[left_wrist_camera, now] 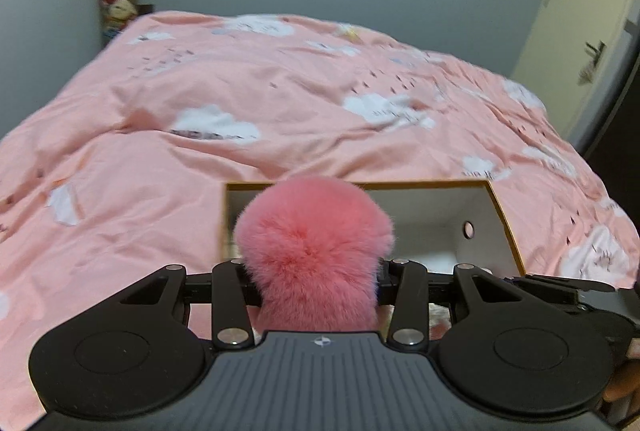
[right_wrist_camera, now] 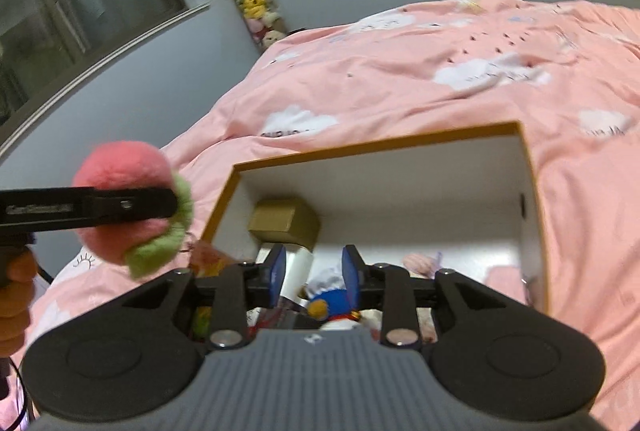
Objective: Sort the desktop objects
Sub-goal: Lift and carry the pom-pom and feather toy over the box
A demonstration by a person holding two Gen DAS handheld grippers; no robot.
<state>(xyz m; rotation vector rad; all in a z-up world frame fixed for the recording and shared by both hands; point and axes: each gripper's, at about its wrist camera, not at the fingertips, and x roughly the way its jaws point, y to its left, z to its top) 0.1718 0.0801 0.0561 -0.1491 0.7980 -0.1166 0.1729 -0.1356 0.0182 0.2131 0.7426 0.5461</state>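
Landmark: the open box [right_wrist_camera: 532, 191], white inside with a tan rim, sitting on the pink cloud-print bedspread [right_wrist_camera: 420, 71].

Left gripper [left_wrist_camera: 316, 283]: jaws pinch the pink plush toy [left_wrist_camera: 312, 243]. The fur bulges out above and below the fingers and hides both pads in the left wrist view. In the right wrist view the same toy [right_wrist_camera: 120, 171] shows pink with a green patch on its far end, one black finger across its middle. It is held in the air, outside the box and just beside the box's left wall, above the bedspread. A hand [right_wrist_camera: 16, 291] grips the handle at the left edge of that view.

Right gripper [right_wrist_camera: 314, 271]: jaws spread, blue pads [right_wrist_camera: 278, 269] visible, nothing pressed between them. It hangs over the near part of the box, pointing down into it. Seen through the gap between the pads, lower down in the box: a small blue-and-white figure [right_wrist_camera: 328, 295]. Whether it touches either pad I cannot tell; it looks to lie beneath them.

Also in the box: a tan carton [right_wrist_camera: 284, 219] against the back left corner, a white cylinder [right_wrist_camera: 298, 263] in front of it, and a pale pink item [right_wrist_camera: 420, 263] toward the right wall.
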